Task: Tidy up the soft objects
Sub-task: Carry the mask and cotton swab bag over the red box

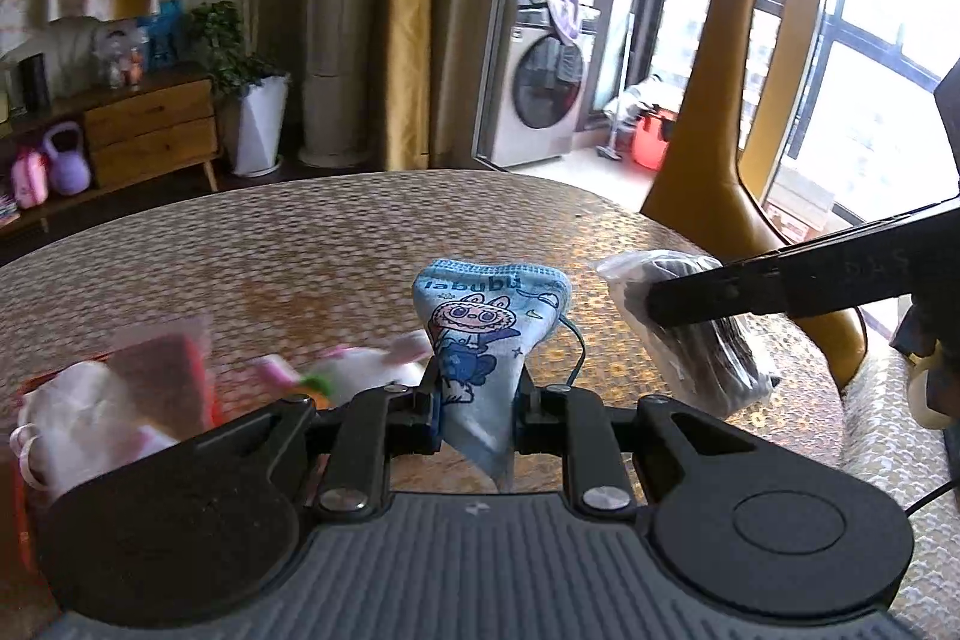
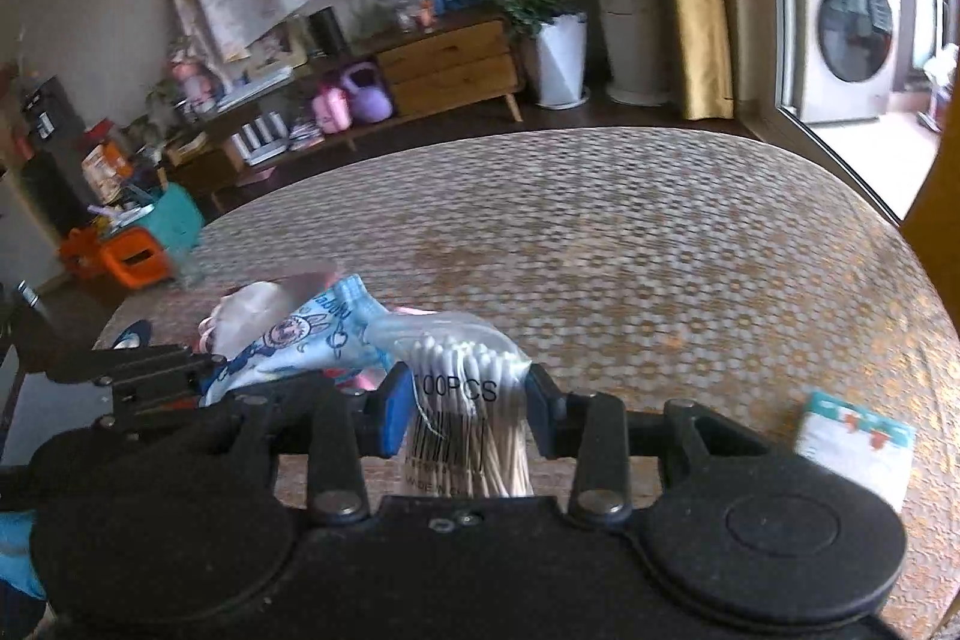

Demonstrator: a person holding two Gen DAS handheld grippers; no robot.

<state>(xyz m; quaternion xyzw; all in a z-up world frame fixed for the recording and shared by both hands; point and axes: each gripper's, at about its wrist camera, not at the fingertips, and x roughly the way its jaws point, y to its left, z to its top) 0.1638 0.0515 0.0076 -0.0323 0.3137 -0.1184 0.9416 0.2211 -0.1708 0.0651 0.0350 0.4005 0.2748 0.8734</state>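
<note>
My left gripper (image 1: 477,400) is shut on a light-blue cartoon face mask (image 1: 480,316), which stands up out of the jaws above the patterned table (image 1: 360,232). In the right wrist view the same mask (image 2: 300,340) shows at the left beside the left gripper (image 2: 192,376). My right gripper (image 2: 471,400) is shut on a clear bag of cotton swabs (image 2: 462,370) marked 100PCS. From the left wrist view that bag (image 1: 678,328) hangs at the right, with a finger (image 1: 690,295) of the right gripper across it.
A red container (image 1: 198,388) with white soft items (image 1: 78,412) sits at the table's left, and a small white, pink and green soft thing (image 1: 360,370) lies beside it. A white packet (image 2: 852,442) lies near the right edge. A giraffe figure (image 1: 708,100) stands beyond the table.
</note>
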